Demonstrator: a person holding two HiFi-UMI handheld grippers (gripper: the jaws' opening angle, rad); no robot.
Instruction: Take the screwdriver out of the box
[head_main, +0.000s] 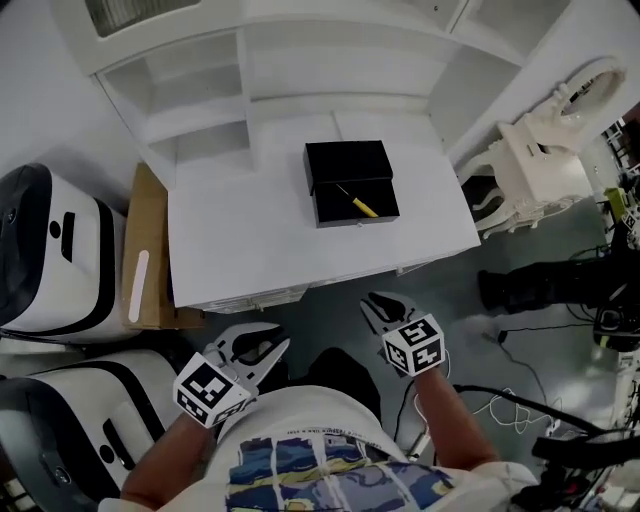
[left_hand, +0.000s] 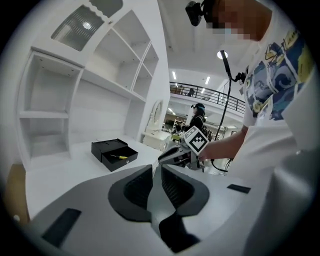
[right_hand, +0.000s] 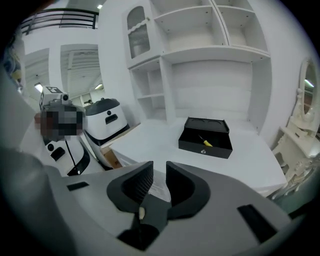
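The box (head_main: 345, 160) is black and rectangular and stands open on the white table (head_main: 240, 240), toward its far middle. The screwdriver (head_main: 359, 204) lies flat and diagonal in the box's open front compartment, its short yellow handle toward the near right and its thin shaft pointing far left.

The box (head_main: 348, 160) is black, the screwdriver handle (head_main: 366, 208) yellow.
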